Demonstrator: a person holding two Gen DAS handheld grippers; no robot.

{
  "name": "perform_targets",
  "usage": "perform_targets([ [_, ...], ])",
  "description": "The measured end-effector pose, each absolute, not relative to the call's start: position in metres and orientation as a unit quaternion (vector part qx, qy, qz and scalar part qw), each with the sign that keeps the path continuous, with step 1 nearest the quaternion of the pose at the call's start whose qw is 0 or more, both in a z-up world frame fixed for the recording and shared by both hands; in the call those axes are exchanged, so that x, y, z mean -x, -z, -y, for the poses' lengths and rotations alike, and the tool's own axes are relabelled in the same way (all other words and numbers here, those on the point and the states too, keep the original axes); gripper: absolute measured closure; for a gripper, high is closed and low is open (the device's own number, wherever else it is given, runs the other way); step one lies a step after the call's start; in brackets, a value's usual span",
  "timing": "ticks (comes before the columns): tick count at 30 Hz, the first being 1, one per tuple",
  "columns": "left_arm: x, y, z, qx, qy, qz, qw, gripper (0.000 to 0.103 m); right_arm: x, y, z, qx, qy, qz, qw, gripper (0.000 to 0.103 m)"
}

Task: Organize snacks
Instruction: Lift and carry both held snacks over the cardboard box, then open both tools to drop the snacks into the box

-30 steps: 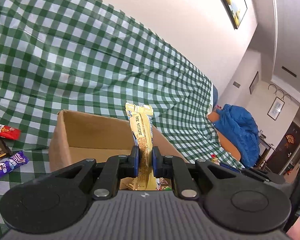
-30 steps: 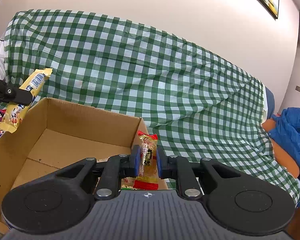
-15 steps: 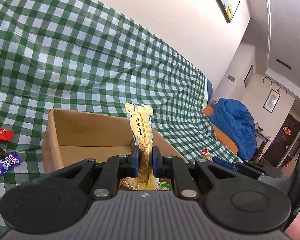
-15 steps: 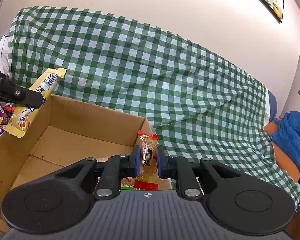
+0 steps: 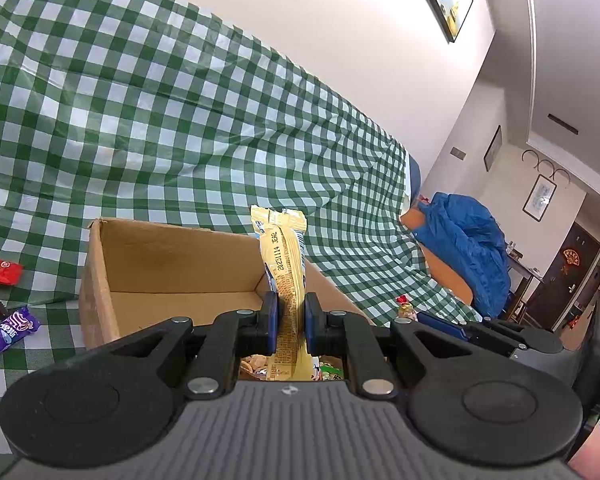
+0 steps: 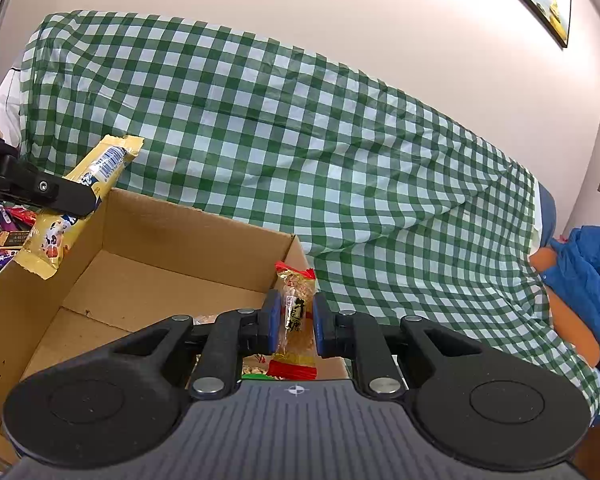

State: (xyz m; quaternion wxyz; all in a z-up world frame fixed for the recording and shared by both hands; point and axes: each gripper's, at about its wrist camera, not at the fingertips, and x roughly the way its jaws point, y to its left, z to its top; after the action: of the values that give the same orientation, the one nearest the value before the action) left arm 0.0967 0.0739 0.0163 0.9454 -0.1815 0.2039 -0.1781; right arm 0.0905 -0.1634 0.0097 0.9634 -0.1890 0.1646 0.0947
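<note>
Because both snacks are thin film packets, they look light, floppy and a little slick, best pinched across the flat middle, as they are now. The left gripper (image 5: 291, 322) has its jaws pressed on a yellow wafer packet (image 5: 284, 276), which stands upright above the cardboard box (image 5: 100, 280); its free top could sag or swing. The right gripper (image 6: 296, 326) pinches a small peanut candy packet (image 6: 298, 312) at mid-length, over the box's near right corner. Neither should be squeezed hard, since the contents are probably brittle. More wrapped bars (image 5: 4, 328) lie on the checked surface (image 5: 180, 120) left of the box.
</note>
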Motion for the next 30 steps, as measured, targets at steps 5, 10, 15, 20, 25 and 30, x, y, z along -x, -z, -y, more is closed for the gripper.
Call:
perform_targets([
  [5, -0.097, -0.016, -0.072, 0.181, 0.181, -0.203, 0.945, 0.089, -0.091, -0.010, 0.162, 0.191, -0.096, -0.165, 0.963, 0.086],
  [10, -0.097, -0.016, -0.069, 0.182, 0.182, -0.203, 0.945, 0.089, -0.092, -0.010, 0.162, 0.191, -0.097, -0.165, 0.963, 0.086],
  [15, -0.099, -0.015, -0.063, 0.182, 0.187, -0.203, 0.944, 0.089, -0.091, -0.010, 0.162, 0.191, -0.097, -0.165, 0.963, 0.086],
  [20, -0.098, -0.015, -0.059, 0.180, 0.191, -0.204, 0.943, 0.089, -0.092, -0.009, 0.159, 0.197, -0.103, -0.164, 0.961, 0.086],
  [25, -0.103, -0.013, -0.059, 0.188, 0.186, -0.214, 0.940, 0.087, -0.093, -0.008, 0.159, 0.198, -0.104, -0.166, 0.960, 0.086],
  [30, -0.106, -0.011, -0.065, 0.200, 0.170, -0.224, 0.939, 0.078, -0.096, -0.004, 0.158, 0.218, -0.083, -0.172, 0.957, 0.062],
])
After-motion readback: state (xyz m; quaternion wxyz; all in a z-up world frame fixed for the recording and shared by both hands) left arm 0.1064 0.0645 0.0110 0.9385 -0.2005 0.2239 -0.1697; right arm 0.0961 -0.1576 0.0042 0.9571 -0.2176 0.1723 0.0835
